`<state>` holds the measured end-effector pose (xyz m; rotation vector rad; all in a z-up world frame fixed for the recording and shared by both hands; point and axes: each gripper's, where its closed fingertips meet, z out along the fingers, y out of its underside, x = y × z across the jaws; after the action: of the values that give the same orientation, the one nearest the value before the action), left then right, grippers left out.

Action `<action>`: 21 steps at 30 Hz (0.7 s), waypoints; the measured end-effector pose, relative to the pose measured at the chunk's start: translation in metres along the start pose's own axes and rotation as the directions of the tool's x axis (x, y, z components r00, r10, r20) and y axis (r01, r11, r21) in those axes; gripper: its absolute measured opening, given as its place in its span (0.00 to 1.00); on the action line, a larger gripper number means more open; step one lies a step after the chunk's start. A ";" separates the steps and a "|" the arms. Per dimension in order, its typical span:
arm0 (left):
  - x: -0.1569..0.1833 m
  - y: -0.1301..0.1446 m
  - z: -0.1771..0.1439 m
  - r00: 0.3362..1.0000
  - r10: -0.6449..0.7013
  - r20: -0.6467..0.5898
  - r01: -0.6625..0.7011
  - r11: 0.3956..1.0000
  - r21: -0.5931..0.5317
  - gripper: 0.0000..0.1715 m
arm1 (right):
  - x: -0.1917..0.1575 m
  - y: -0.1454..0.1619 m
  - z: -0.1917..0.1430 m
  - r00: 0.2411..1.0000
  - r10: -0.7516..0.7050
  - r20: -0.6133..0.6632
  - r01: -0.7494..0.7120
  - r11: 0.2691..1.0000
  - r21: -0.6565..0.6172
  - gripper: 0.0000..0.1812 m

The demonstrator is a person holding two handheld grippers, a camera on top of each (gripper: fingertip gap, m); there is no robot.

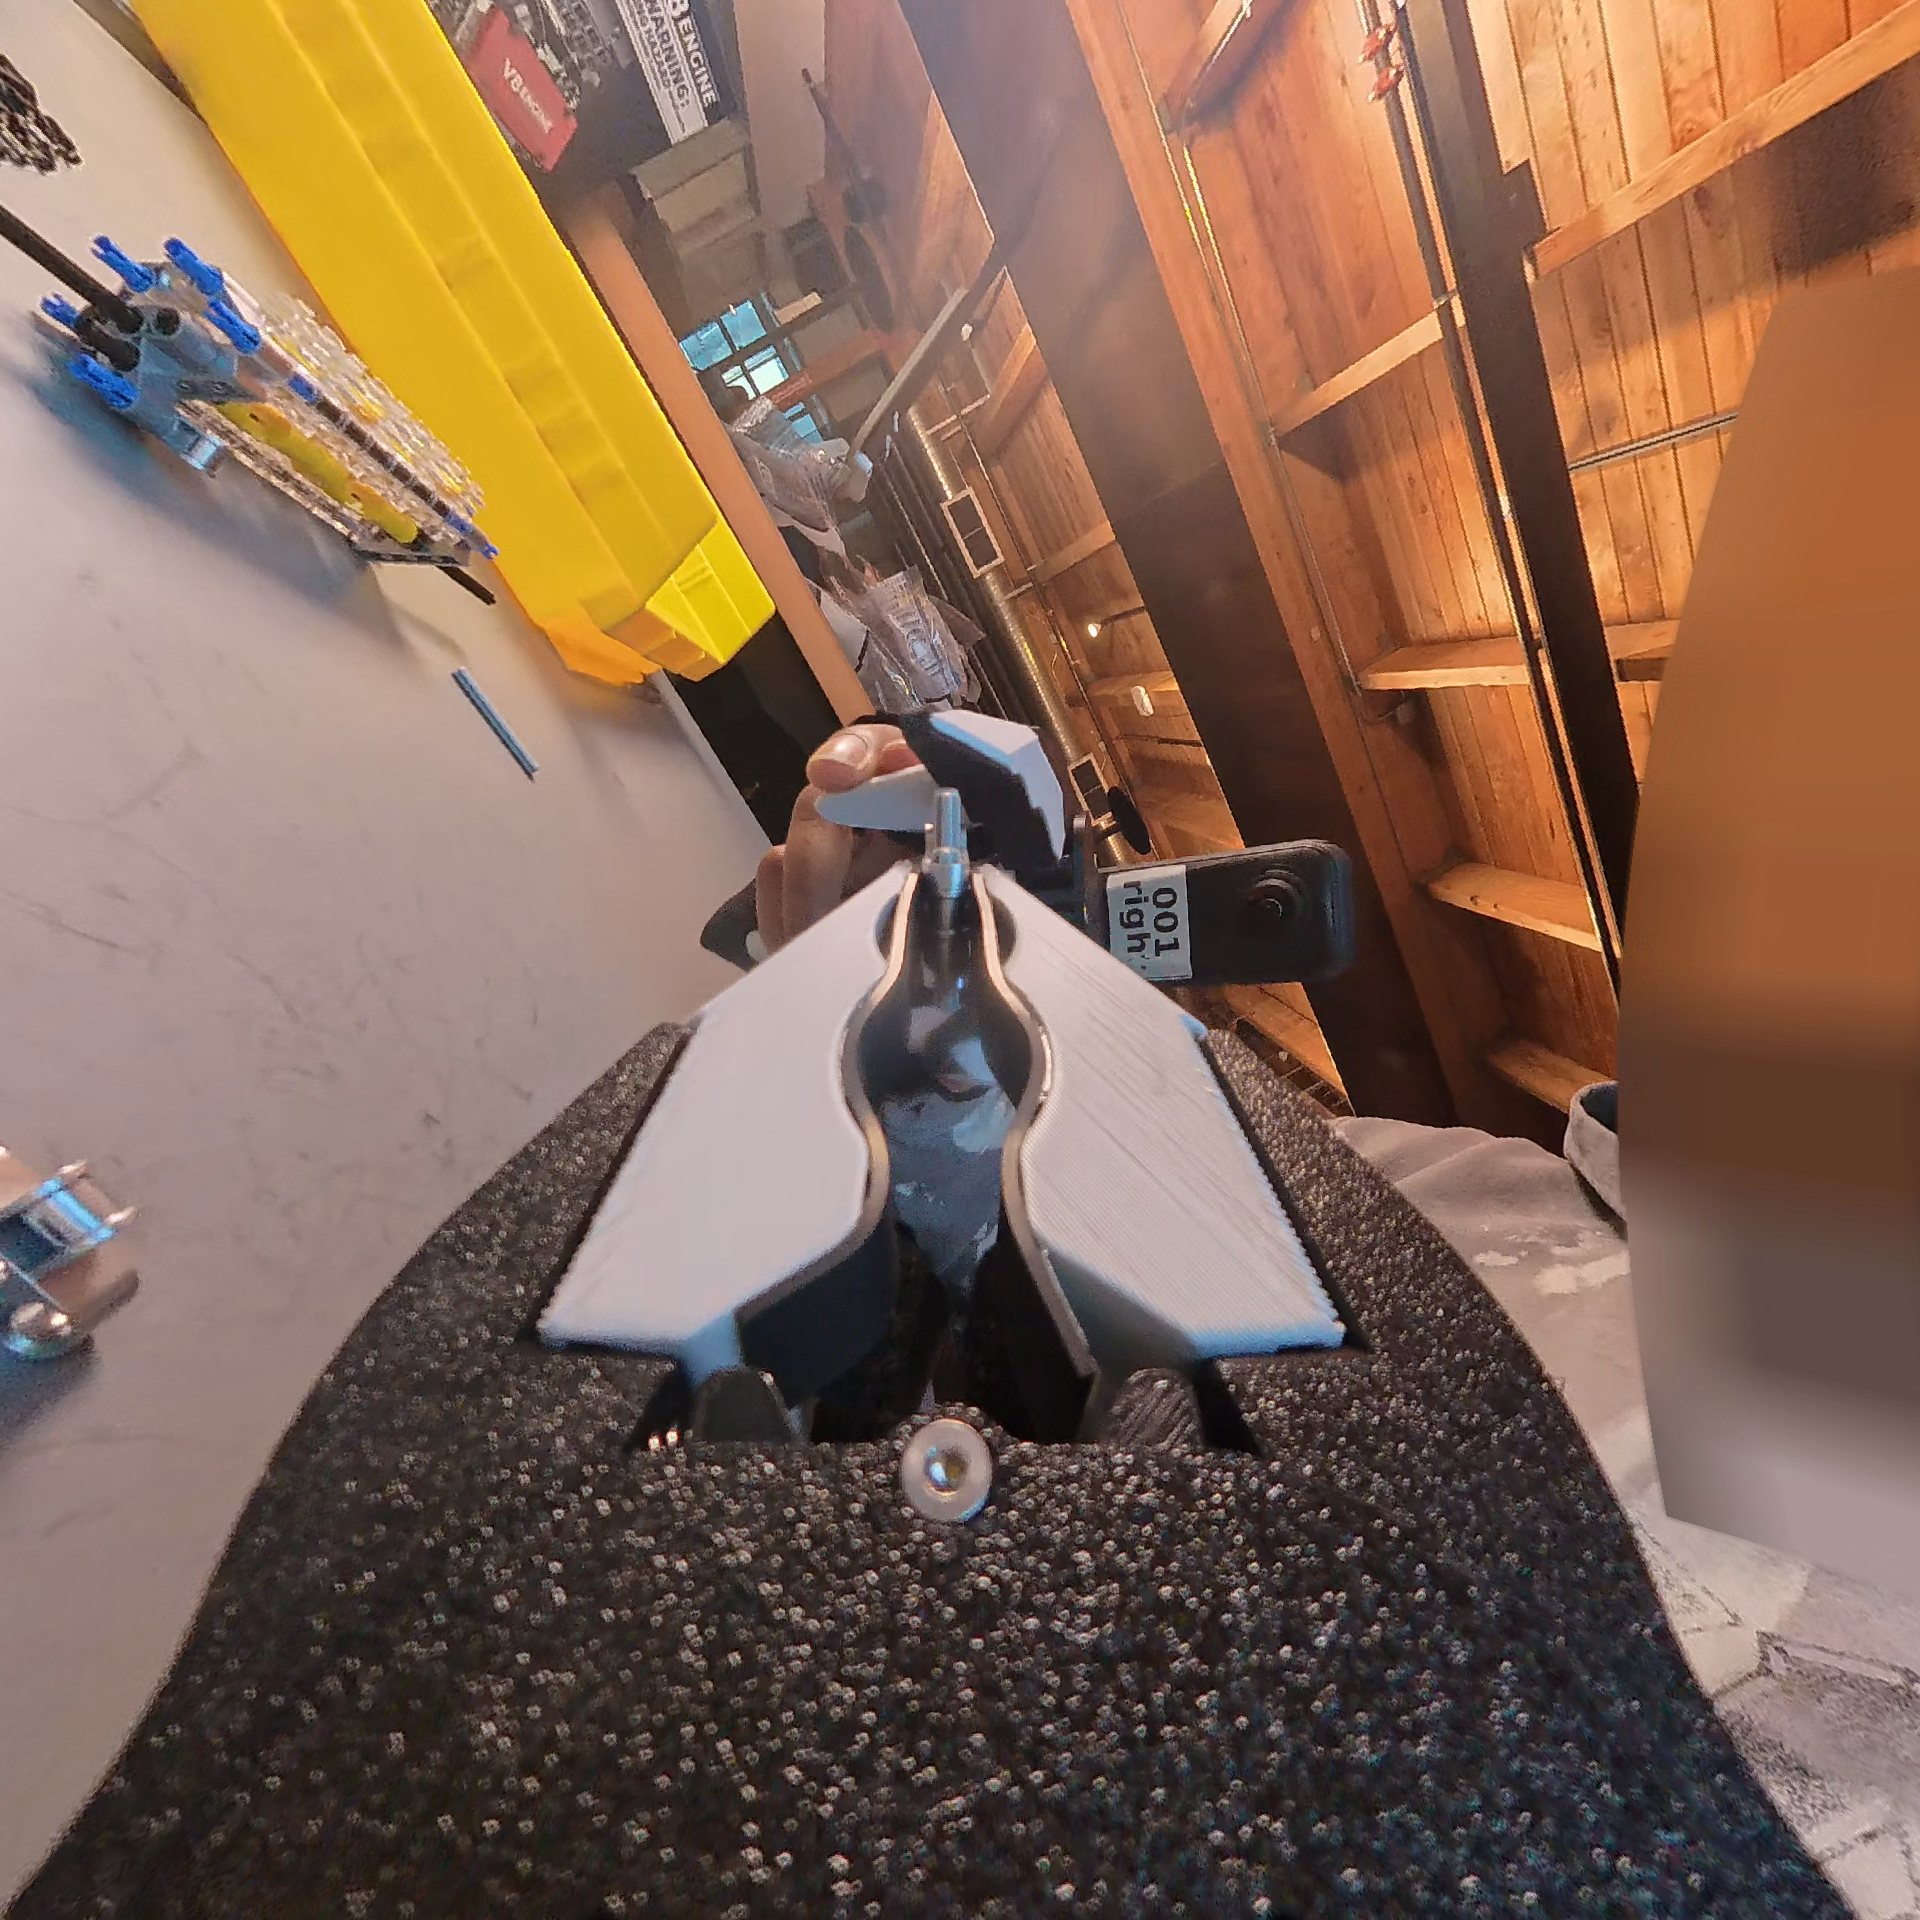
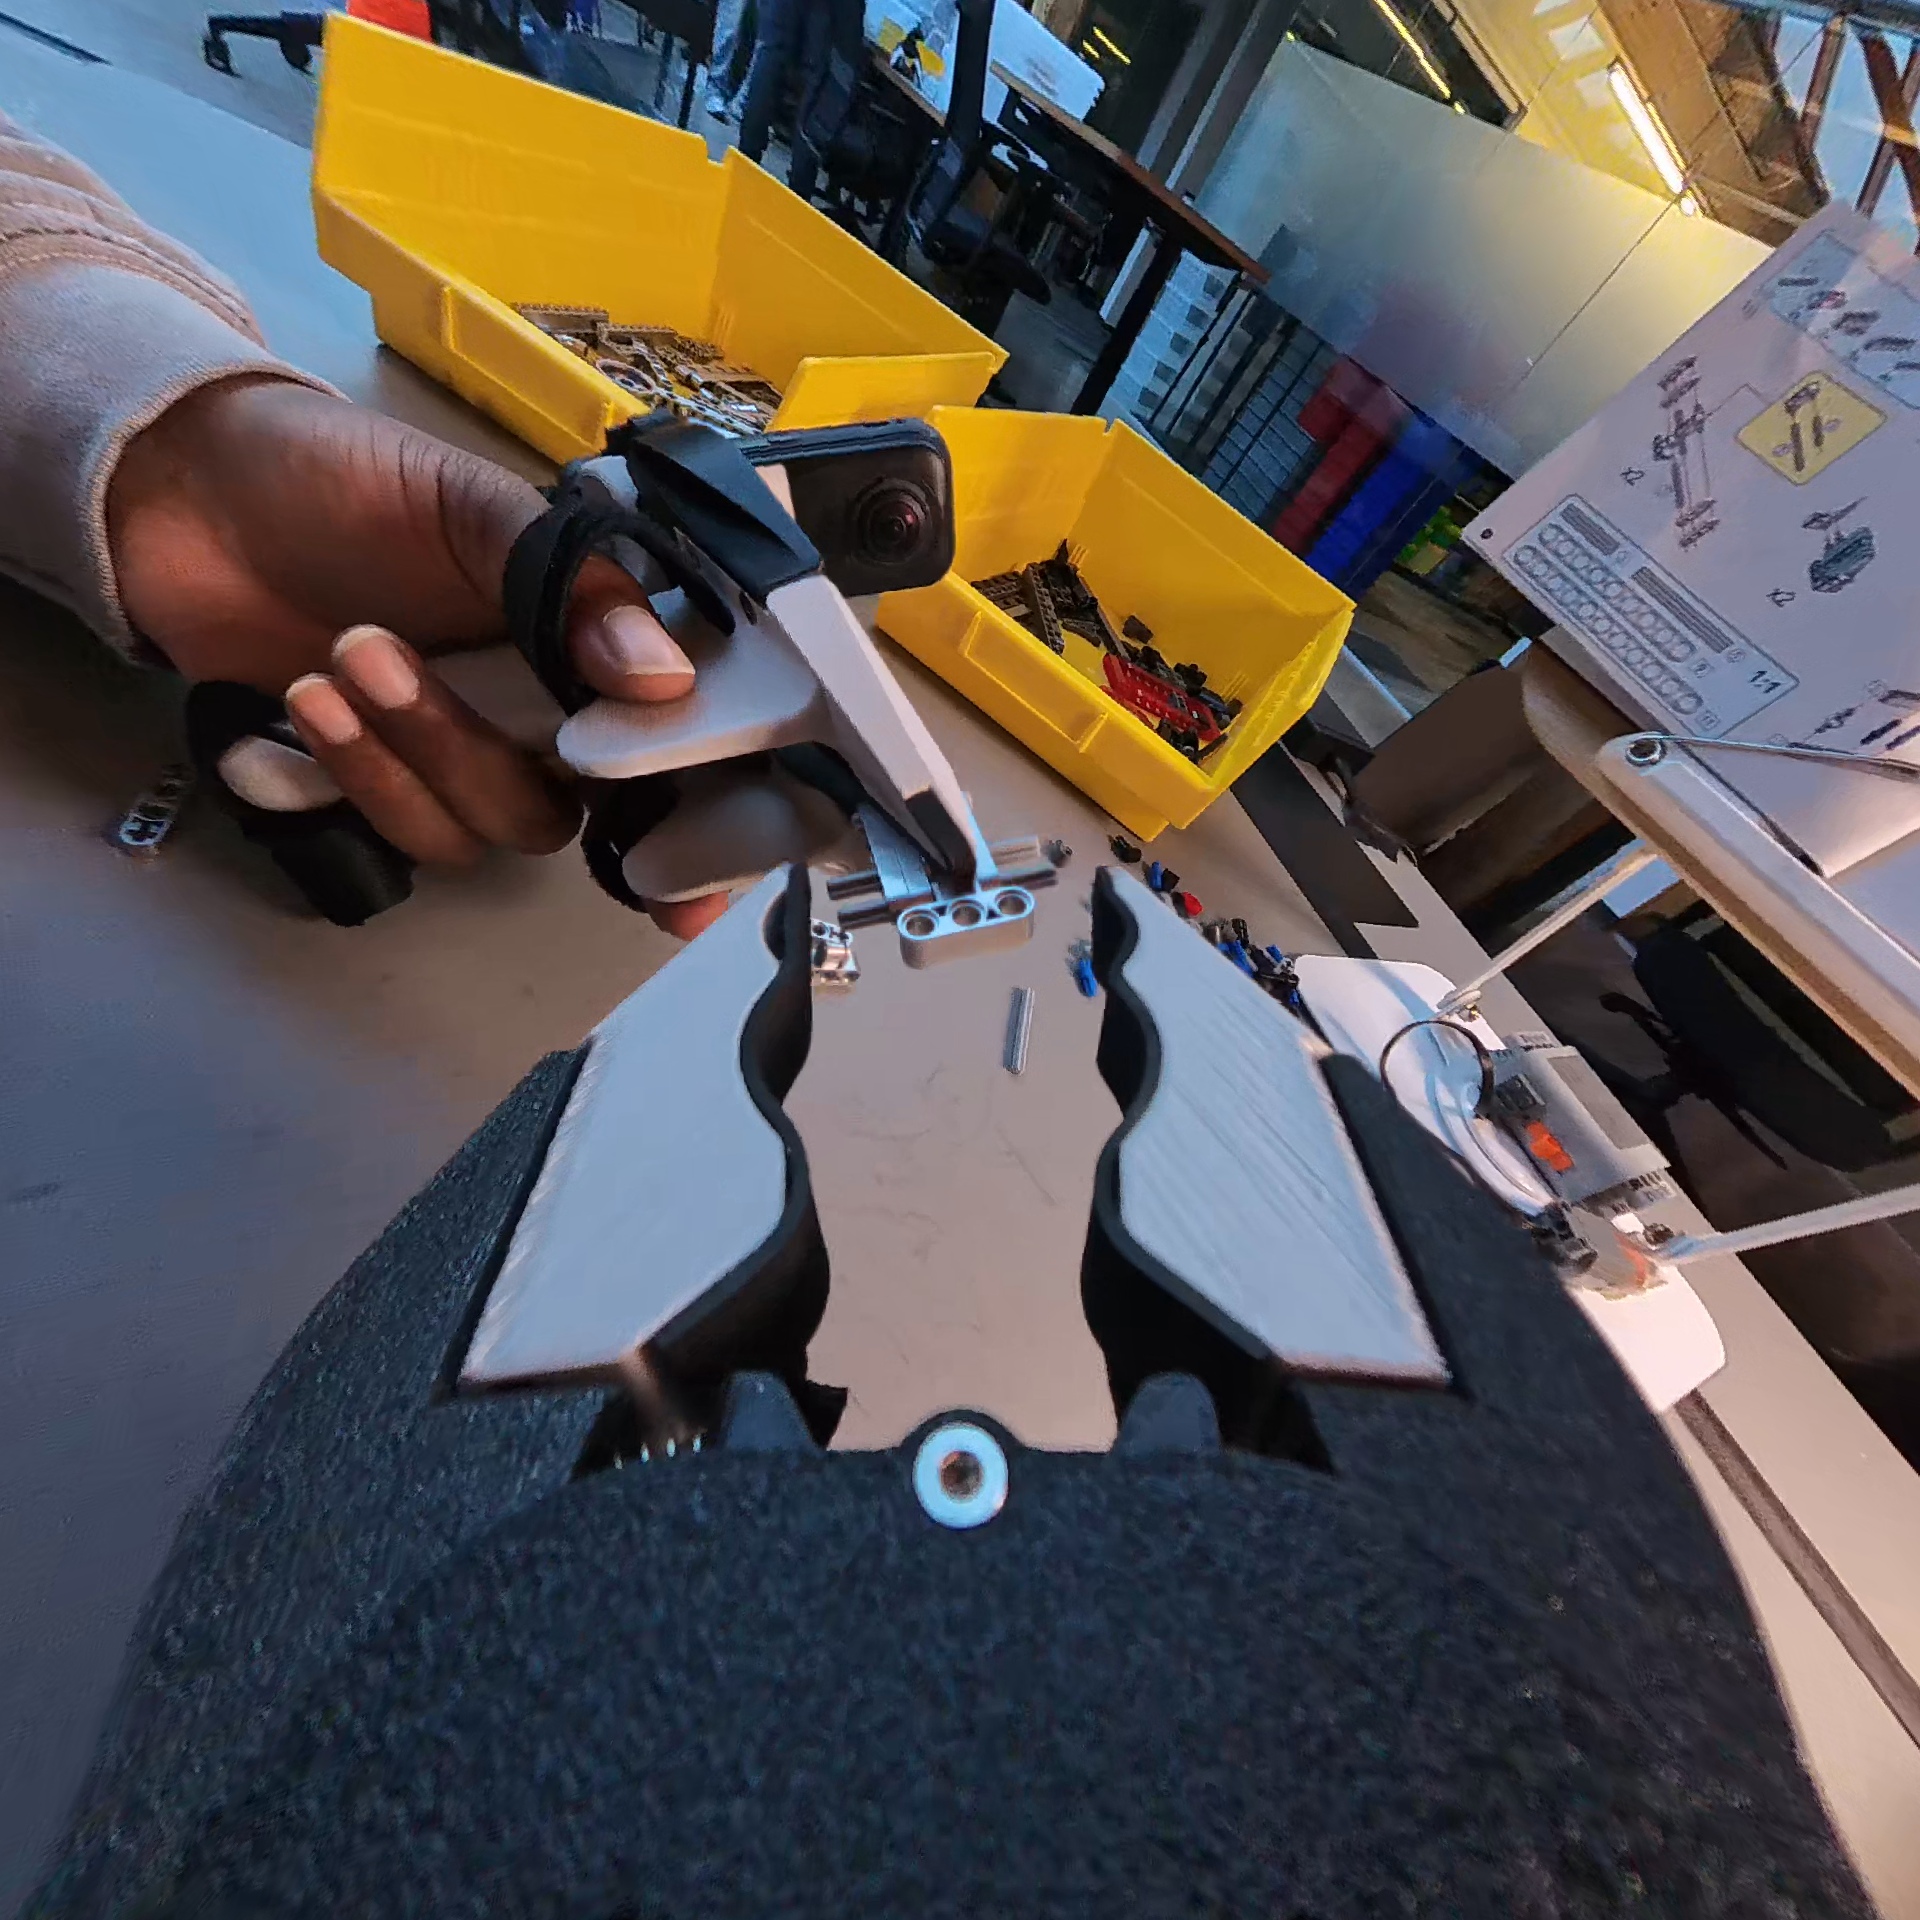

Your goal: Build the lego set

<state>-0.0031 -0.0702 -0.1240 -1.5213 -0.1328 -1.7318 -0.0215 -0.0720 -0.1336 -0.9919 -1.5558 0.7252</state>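
My left gripper [image 1: 940, 883] is shut on a small grey metal pin [image 1: 945, 831] that sticks out past its tips. In the right wrist view a hand holds the left gripper [image 2: 940, 842] low over the table, its tips just in front of a grey three-hole beam assembly [image 2: 966, 920] with black axles; I cannot tell whether they touch. My right gripper [image 2: 951, 925] is open and empty, facing the left gripper's tips a short way off. Its fingers [image 1: 873, 802] show beyond the pin in the left wrist view. A short grey axle [image 2: 1018, 1029] lies on the table between the right fingers.
Two yellow bins [image 2: 582, 239] [image 2: 1143, 582] of parts stand at the back. Small blue, black and red pins [image 2: 1226, 935] lie at the right. An instruction booklet [image 2: 1714, 499] sits on a stand, with a grey electronic box [image 2: 1558, 1132] below. A blue-pinned assembly [image 1: 166, 332] lies by a yellow bin [image 1: 436, 270]. The tips of both grippers are at nearly the same place.
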 end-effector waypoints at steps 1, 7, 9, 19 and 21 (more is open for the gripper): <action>0.000 0.001 0.001 1.000 0.001 0.003 -0.001 1.000 -0.003 0.03 | -0.001 -0.002 -0.001 1.000 0.002 0.008 -0.002 1.000 0.008 0.29; -0.001 0.008 0.005 1.000 -0.006 0.006 0.006 1.000 -0.023 0.03 | -0.006 0.002 -0.002 0.999 -0.020 0.037 0.021 1.000 -0.016 0.24; -0.002 0.010 0.004 1.000 -0.008 0.011 0.008 1.000 -0.030 0.03 | -0.007 0.003 -0.002 0.999 -0.027 0.046 0.028 0.999 -0.022 0.24; 0.000 0.018 0.004 0.999 -0.047 0.004 0.047 0.995 -0.093 0.03 | -0.015 0.002 -0.006 0.993 -0.007 0.119 0.007 1.000 0.003 0.23; 0.000 0.020 0.003 0.999 -0.048 0.004 0.049 0.992 -0.115 0.03 | -0.016 0.001 -0.006 0.992 -0.011 0.123 0.010 1.000 0.007 0.23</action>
<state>0.0118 -0.0818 -0.1311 -1.6144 -0.0719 -1.8039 -0.0144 -0.0859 -0.1406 -0.9487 -1.6629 0.7965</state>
